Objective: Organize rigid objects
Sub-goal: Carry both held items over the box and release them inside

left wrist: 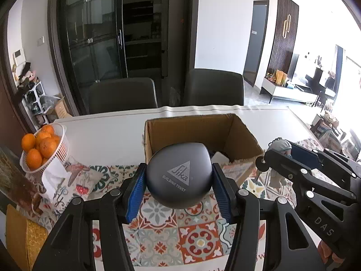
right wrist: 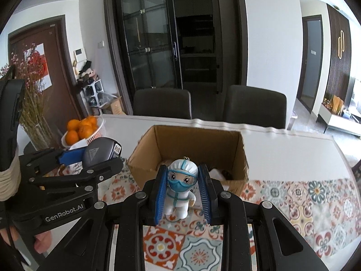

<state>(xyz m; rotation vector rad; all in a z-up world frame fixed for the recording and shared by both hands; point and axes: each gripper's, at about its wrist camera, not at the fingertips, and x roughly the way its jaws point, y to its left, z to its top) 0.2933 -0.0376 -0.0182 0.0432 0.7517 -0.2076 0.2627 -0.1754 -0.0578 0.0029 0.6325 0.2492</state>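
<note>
Left gripper (left wrist: 179, 184) clamps a smooth rounded grey case (left wrist: 179, 176); right gripper (right wrist: 182, 190) clamps a glossy plastic figurine (right wrist: 180, 188). Open cardboard box (left wrist: 194, 128) at 12 o'clock.

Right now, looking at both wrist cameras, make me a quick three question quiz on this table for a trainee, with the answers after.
1. True or false: the left claw grips a dark grey rounded case printed with a triangle logo.
2. What does the right claw hold? A) an orange B) a small figurine in goggles and mask C) a tissue pack
3. Fill in: the open cardboard box sits on the table, beyond both claws, and the basket of oranges stands to its ____.

Key: 1 true; 2 B, the figurine; 3 left.
</note>
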